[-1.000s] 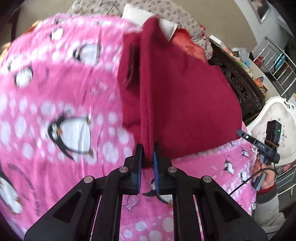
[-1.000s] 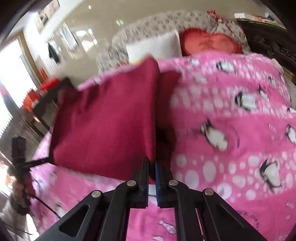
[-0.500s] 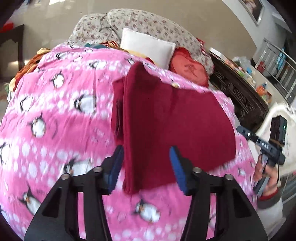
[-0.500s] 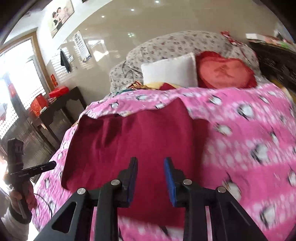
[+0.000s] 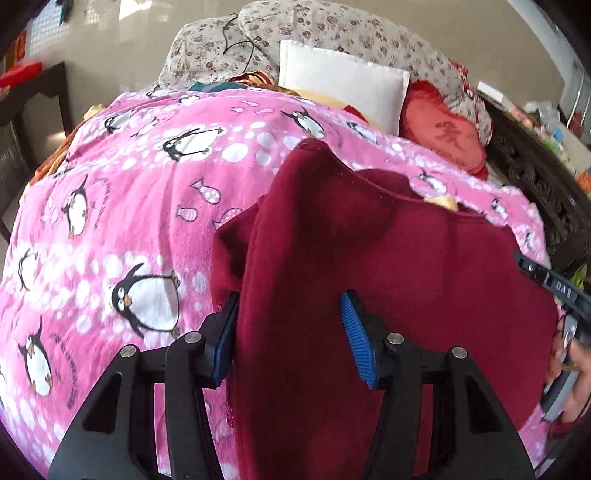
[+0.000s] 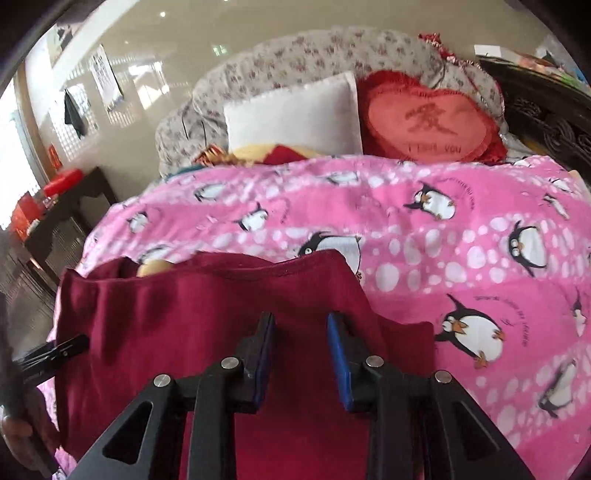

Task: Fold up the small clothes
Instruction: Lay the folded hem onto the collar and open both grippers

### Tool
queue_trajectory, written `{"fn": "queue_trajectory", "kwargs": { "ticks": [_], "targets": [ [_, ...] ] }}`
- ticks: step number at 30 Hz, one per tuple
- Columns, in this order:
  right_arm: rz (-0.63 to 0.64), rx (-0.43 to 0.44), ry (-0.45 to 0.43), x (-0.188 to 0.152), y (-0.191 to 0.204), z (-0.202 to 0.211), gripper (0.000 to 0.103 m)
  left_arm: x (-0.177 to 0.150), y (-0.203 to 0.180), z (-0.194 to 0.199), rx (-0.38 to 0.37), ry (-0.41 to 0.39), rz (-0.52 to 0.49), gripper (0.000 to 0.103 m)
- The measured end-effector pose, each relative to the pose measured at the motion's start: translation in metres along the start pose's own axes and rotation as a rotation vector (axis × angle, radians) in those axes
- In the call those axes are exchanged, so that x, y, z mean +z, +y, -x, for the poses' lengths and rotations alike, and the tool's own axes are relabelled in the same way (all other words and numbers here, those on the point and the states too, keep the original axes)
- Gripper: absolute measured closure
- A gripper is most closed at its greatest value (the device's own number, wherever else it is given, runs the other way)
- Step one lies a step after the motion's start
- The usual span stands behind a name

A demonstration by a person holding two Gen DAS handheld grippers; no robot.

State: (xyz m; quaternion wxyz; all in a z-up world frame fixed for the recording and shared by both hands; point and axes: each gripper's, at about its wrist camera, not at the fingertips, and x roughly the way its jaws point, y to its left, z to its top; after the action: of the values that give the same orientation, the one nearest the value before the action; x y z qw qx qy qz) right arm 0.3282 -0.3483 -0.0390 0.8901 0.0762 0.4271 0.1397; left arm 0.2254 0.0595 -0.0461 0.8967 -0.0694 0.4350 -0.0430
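Dark red garment (image 5: pixel 388 277) lies folded on the pink penguin blanket (image 5: pixel 129 221) covering the bed, on the near part of the blanket, well short of the white pillow (image 5: pixel 340 85). From the left wrist view its left edge stands up in a ridge, with a lower layer sticking out left of it. In the right wrist view the garment (image 6: pixel 207 325) has a hemmed far edge and a small flap poking out on the right.

Left gripper (image 5: pixel 291 332): jaws wide apart, blue pads either side of the raised ridge, not clamping; cloth sits between them. Right gripper (image 6: pixel 301 358): jaws apart, hovering over the garment's right part, nothing clamped.

Beyond the garment: white pillow, red heart cushion (image 6: pixel 428 122) just right of it, grey floral bedding (image 5: pixel 332 33) behind both. Dark carved wooden furniture (image 5: pixel 535 192) right of the blanket. Dark side table (image 6: pixel 62 206) left of the bed, red items on top.
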Motion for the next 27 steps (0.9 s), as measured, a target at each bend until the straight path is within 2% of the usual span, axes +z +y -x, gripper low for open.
{"fn": "queue_trajectory", "kwargs": {
  "ticks": [3,6,7,10,12,13,15,16,17,18,23,27],
  "targets": [
    [-0.007,0.008,-0.004,0.000,-0.004,-0.006,0.074,-0.001,-0.001,0.001,0.011,-0.009,-0.002,0.050],
    [-0.010,0.029,-0.029,-0.003,-0.003,0.014,0.074,-0.003,0.001,0.010,0.000,-0.015,0.010,0.050],
    [-0.015,0.054,-0.052,-0.007,-0.003,0.029,0.070,-0.004,0.001,0.014,-0.003,-0.016,0.013,0.050],
    [-0.055,0.160,-0.082,-0.026,-0.007,0.062,0.046,-0.009,0.003,0.026,-0.013,-0.006,0.022,0.050],
    [-0.085,0.193,-0.090,-0.041,-0.016,0.082,0.044,-0.017,0.007,0.038,-0.020,-0.009,0.035,0.050],
    [-0.091,0.203,-0.093,-0.048,-0.020,0.091,0.044,-0.021,0.011,0.043,-0.037,-0.009,0.048,0.050],
    [-0.096,0.172,-0.107,-0.060,-0.028,0.110,0.032,-0.030,0.020,0.053,-0.106,0.001,0.091,0.049],
    [-0.101,0.146,-0.102,-0.068,-0.034,0.117,0.023,-0.034,0.025,0.056,-0.147,0.008,0.119,0.046],
    [-0.109,0.146,-0.093,-0.073,-0.038,0.121,0.021,-0.042,0.035,0.059,-0.203,0.016,0.165,0.036],
    [-0.123,0.157,-0.083,-0.080,-0.045,0.123,0.021,-0.048,0.042,0.062,-0.238,0.017,0.202,0.030],
    [-0.134,0.171,-0.027,-0.099,-0.063,0.109,0.018,-0.072,0.065,0.059,-0.340,0.038,0.324,0.023],
    [-0.163,0.205,0.009,-0.101,-0.066,0.085,0.014,-0.077,0.051,0.041,-0.414,0.110,0.314,0.022]
  ]
}}
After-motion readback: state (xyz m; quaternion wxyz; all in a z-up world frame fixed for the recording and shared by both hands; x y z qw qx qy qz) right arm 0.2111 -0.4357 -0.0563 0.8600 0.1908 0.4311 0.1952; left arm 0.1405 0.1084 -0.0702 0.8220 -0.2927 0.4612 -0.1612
